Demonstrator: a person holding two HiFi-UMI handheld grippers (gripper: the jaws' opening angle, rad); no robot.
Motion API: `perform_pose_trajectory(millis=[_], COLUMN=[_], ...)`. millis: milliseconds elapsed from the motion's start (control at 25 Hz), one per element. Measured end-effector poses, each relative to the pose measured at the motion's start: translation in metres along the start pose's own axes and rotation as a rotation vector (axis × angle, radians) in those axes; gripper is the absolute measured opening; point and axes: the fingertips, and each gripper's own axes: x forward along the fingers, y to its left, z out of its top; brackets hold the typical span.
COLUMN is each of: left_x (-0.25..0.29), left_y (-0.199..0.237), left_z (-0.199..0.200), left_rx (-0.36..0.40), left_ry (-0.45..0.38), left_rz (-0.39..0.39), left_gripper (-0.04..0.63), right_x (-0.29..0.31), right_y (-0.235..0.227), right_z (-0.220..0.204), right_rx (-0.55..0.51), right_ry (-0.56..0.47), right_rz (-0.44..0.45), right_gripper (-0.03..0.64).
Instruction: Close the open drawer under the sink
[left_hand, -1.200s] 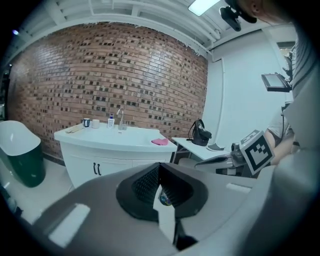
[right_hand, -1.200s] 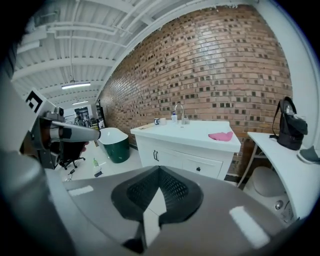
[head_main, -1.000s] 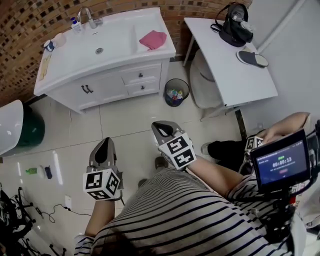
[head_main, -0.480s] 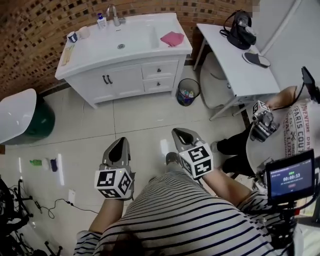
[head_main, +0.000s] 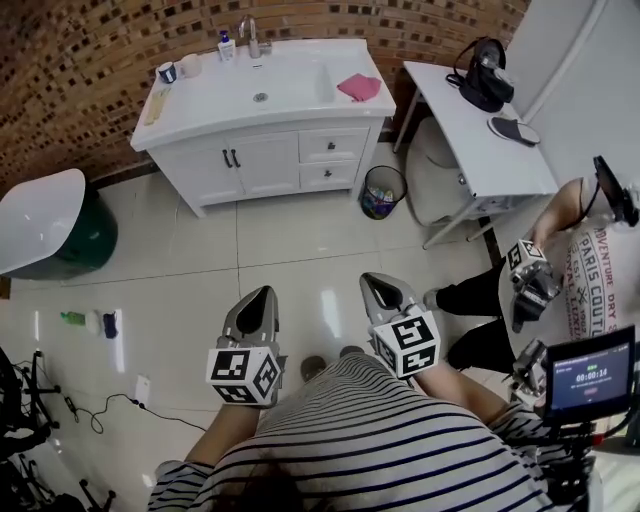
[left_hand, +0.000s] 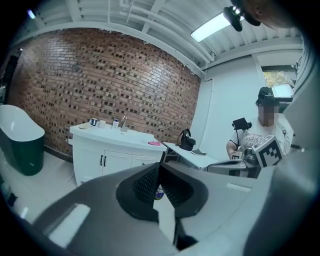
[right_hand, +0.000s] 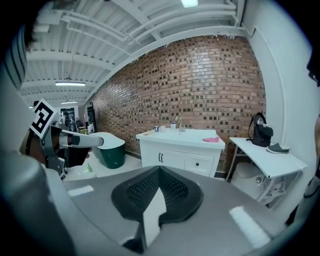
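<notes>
The white sink cabinet (head_main: 262, 160) stands against the brick wall, far from both grippers. Its two small drawers (head_main: 331, 146) are on the right side, beside two doors. From here I cannot tell whether a drawer stands out from the front. The cabinet (right_hand: 182, 159) also appears in the right gripper view and, small, the cabinet (left_hand: 107, 159) in the left gripper view. My left gripper (head_main: 264, 295) and right gripper (head_main: 380, 282) are held low over the floor tiles, pointing toward the cabinet. Both are shut with nothing in them: left gripper (left_hand: 159, 165), right gripper (right_hand: 159, 169).
A pink cloth (head_main: 359, 87) lies on the counter. A small bin (head_main: 381, 190) stands right of the cabinet, then a white table (head_main: 478, 135) with a black bag (head_main: 484, 76). A green and white tub (head_main: 48, 236) is at left. A seated person (head_main: 560, 240) is at right.
The cabinet has shifted right and looks smaller in the head view, and both grippers sit lower in it. Both grippers stay shut and empty.
</notes>
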Motion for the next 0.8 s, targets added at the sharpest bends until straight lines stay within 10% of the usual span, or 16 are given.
perform_pose_trajectory(millis=[800], left_x=[0.01], left_y=[-0.061], left_z=[-0.013], left_rx=[0.05], left_ry=[0.015], left_rz=[0.015], left_gripper=[0.015], right_x=[-0.026], right_y=[-0.038], right_z=[0.012], right_rx=[-0.009], right_ry=[-0.102], right_rz=[0.014], right_gripper=[0.0])
